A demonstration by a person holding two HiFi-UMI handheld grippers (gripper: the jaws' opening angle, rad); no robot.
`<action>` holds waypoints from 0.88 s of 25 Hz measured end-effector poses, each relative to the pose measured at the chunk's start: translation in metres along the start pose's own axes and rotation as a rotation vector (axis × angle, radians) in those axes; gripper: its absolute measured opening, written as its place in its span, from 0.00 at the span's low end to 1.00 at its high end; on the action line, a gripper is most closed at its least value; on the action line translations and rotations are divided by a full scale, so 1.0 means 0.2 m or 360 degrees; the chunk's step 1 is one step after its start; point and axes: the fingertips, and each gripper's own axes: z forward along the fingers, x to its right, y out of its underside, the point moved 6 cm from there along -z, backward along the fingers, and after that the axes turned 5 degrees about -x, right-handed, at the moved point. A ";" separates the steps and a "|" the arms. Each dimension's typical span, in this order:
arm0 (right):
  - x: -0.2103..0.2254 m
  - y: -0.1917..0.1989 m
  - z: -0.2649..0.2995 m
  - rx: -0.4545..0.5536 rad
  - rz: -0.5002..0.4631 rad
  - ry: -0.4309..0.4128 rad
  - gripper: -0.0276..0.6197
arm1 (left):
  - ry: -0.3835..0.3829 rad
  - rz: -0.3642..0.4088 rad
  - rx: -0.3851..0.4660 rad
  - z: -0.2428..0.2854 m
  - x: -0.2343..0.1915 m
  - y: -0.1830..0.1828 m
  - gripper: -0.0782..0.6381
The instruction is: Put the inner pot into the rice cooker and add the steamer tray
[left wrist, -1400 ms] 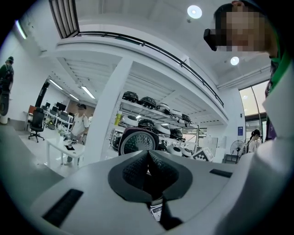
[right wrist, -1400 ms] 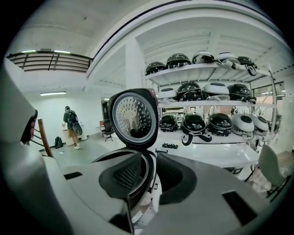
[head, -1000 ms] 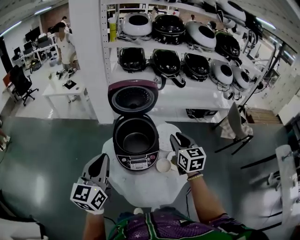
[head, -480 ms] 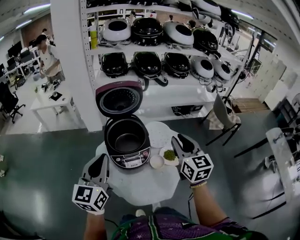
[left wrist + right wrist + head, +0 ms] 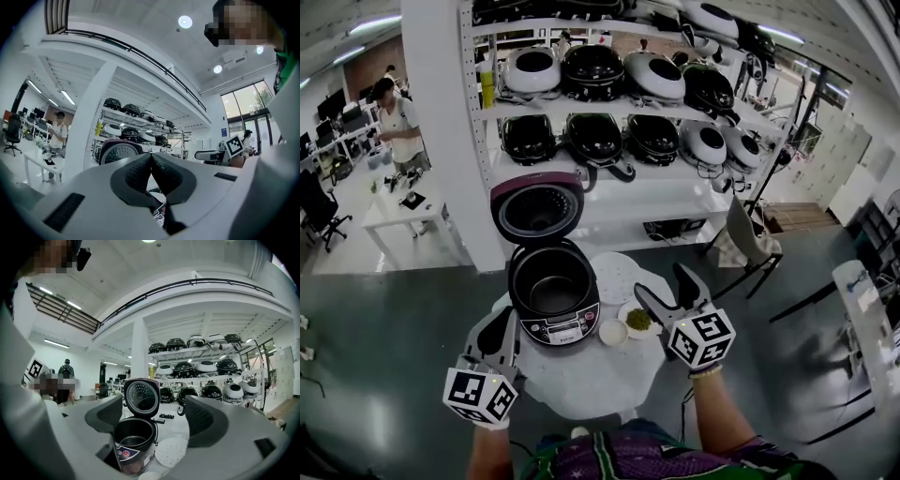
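Your right gripper (image 5: 661, 283) hovers above the table's (image 5: 581, 380) right edge. Its fingers (image 5: 105, 416) are wide apart, having just been opening, and nothing is between them. Your left gripper (image 5: 499, 323) has its fingers (image 5: 138, 173) pressed together and empty (it hangs at the table's near-left edge). The inner pot (image 5: 551, 292) sits inside the open rice cooker (image 5: 562, 328) at the far-left edge. The steamer tray (image 5: 617, 274) lies flat just beside the cooker, at the far edge.

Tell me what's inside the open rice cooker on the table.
The rice cooker holds only a dark, shiny bowl, apparently the inner pot, with nothing in it. What lies beneath that bowl is covered.
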 end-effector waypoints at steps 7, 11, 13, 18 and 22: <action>0.25 0.06 0.18 -0.0100 -0.0007 -0.0057 0.75 | 0.0020 -0.0007 -0.0007 0.18 0.09 -0.01 0.14; 0.44 0.20 0.35 -0.0256 0.0007 -0.0087 0.74 | 0.0012 0.0005 -0.0064 0.33 0.15 0.03 0.14; 0.52 0.29 0.43 -0.0334 0.0007 -0.0109 0.74 | -0.0013 -0.0010 -0.0093 0.41 0.15 0.07 0.14; 0.72 0.54 0.58 -0.0524 -0.0014 -0.0155 0.71 | -0.0089 -0.0057 -0.0145 0.55 0.19 0.14 0.14; 0.88 0.74 0.68 -0.0646 0.0003 -0.0179 0.70 | -0.0171 -0.0084 -0.0164 0.64 0.22 0.19 0.14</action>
